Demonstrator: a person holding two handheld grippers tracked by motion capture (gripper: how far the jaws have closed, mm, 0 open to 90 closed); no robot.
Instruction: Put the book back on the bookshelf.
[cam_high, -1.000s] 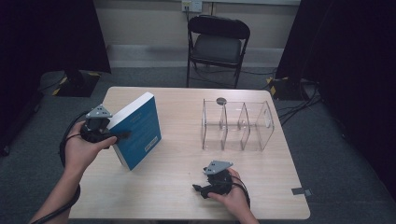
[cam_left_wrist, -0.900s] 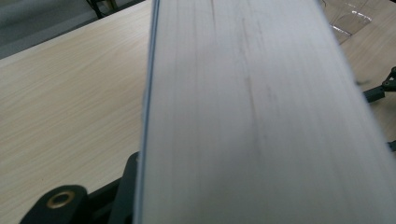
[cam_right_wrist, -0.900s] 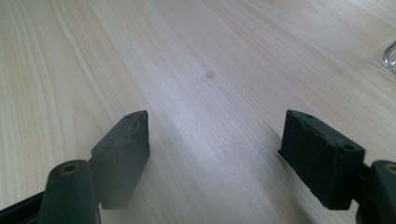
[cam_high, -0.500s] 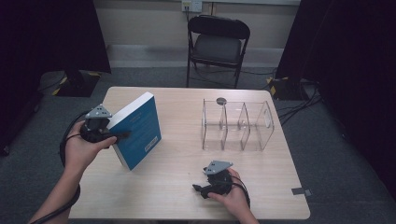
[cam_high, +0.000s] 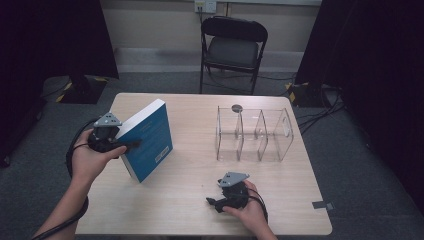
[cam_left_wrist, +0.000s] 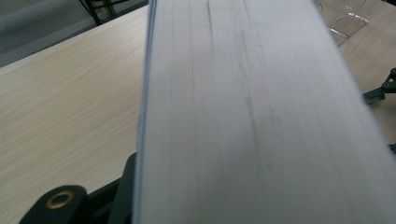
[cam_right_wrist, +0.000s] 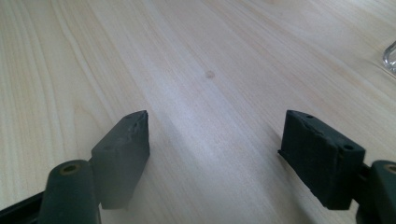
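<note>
A thick blue book (cam_high: 150, 137) stands tilted on its lower edge on the left half of the table. My left gripper (cam_high: 132, 145) is shut on its near side, and the jaws have just tightened on it. In the left gripper view the book's white page edge (cam_left_wrist: 252, 116) runs up between the jaws, with one black finger (cam_left_wrist: 107, 200) beside it. My right gripper (cam_high: 214, 202) rests low near the table's front edge, pointing left. Its jaws (cam_right_wrist: 215, 144) are open with bare wood between them.
A clear acrylic rack (cam_high: 255, 135) with several upright dividers stands on the right half of the wooden table (cam_high: 190, 215). A small dark round object (cam_high: 237, 107) lies just behind it. A black folding chair (cam_high: 232, 45) stands beyond the far edge.
</note>
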